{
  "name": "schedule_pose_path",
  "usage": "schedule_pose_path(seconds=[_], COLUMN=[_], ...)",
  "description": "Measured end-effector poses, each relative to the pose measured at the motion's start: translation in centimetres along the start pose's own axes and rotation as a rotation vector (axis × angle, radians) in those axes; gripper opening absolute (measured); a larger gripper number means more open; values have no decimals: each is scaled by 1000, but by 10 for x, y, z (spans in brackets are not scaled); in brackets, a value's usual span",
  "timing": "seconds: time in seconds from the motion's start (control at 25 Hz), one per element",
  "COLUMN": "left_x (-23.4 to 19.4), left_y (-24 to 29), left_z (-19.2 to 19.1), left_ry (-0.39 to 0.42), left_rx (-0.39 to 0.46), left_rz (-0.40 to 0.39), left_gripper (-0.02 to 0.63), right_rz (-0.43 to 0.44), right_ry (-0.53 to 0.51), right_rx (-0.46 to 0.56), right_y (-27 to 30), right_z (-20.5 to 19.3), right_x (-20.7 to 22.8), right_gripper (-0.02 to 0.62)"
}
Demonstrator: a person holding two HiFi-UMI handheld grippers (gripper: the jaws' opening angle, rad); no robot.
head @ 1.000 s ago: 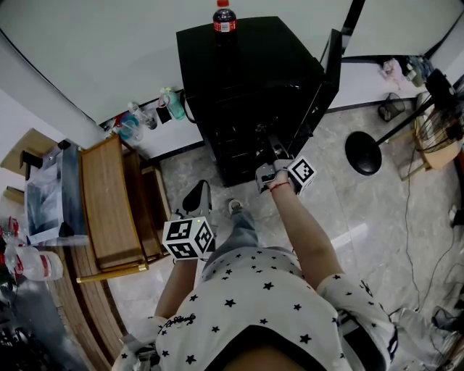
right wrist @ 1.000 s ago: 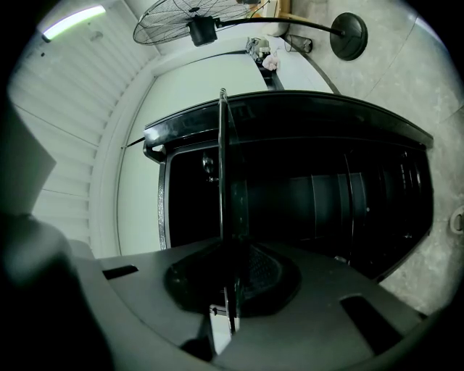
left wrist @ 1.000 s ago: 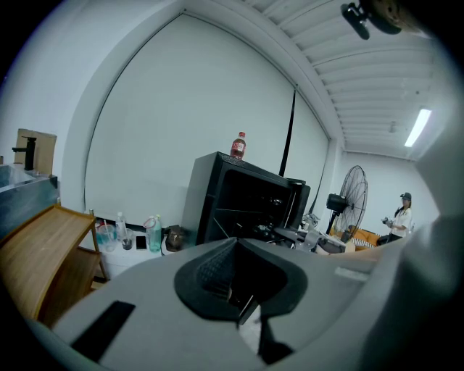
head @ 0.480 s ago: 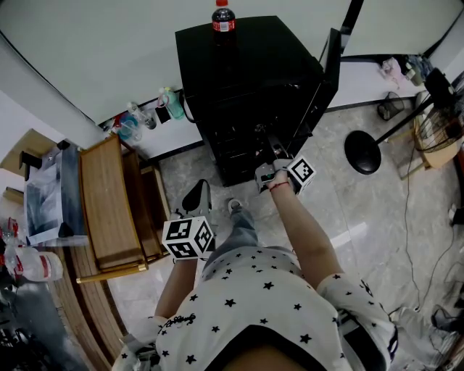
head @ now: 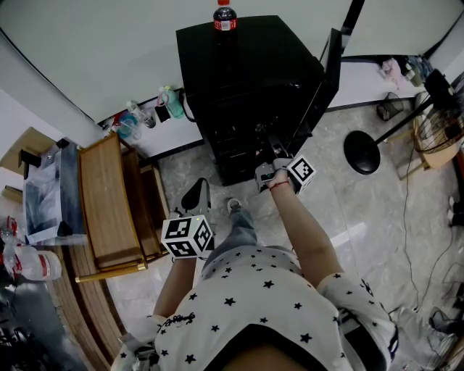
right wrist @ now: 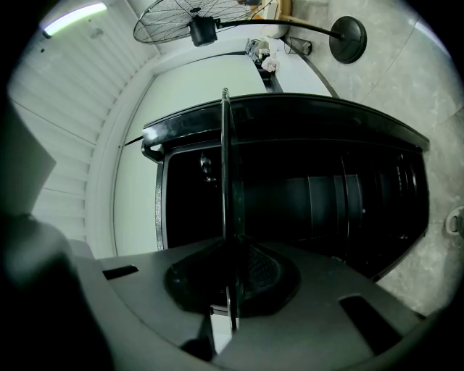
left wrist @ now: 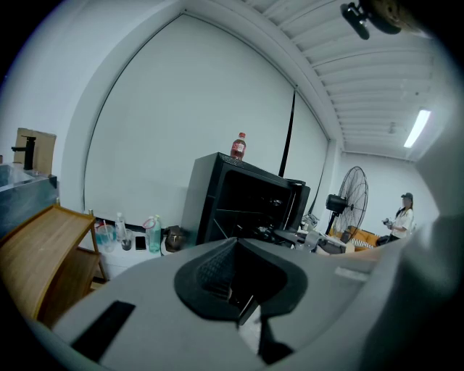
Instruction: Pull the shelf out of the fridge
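**Shelf**: thin dark panel, seen edge-on in the right gripper view. It runs from the jaws away into the fridge, with its near edge at the open front.

**Fridge:** black, far centre. Its door is swung open at the right, and a bottle stands upright on top.

**Right gripper**: jaws clamped on the shelf's near edge, which sits deep between the pads.

**Left gripper**: held near the person's body, well apart from the fridge. Its jaws are together with nothing between them.

**Step in hand:** drawing the shelf out. Most of it probably sits on its rails yet, though the interior is too dark to be sure.

**Handling notes:**
- Pull straight toward the near side, along the shelf's own plane.
- Hold the shelf level so it does not bind in the side rails.
- Grip firmly, since a one-edge hold will likely let the far end droop once it is clear.
- Bring the left gripper under the free side before the shelf leaves the rails.
- Avoid jolting the fridge, as the bottle could topple.
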State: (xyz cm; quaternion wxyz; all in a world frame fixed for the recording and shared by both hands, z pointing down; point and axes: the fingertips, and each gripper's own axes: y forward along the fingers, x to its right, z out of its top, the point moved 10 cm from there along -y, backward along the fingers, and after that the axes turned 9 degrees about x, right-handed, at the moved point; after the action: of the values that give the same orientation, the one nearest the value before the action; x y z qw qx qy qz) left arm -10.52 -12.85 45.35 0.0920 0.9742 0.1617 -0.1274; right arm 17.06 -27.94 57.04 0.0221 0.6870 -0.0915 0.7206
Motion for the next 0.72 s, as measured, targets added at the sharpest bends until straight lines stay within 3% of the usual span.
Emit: schedule_pose_path(seconds=[0.72], left_x=[-2], left_y=[3], left_z=[2], left_ry=[-1], left_rx=[-2], left_rz=[-6], left_gripper=[12], right_rz=[-11], right_ry=[-3], right_rx=[-5], right_y=[1], right_z=[-1], right_x=[-2], right_gripper=[8])
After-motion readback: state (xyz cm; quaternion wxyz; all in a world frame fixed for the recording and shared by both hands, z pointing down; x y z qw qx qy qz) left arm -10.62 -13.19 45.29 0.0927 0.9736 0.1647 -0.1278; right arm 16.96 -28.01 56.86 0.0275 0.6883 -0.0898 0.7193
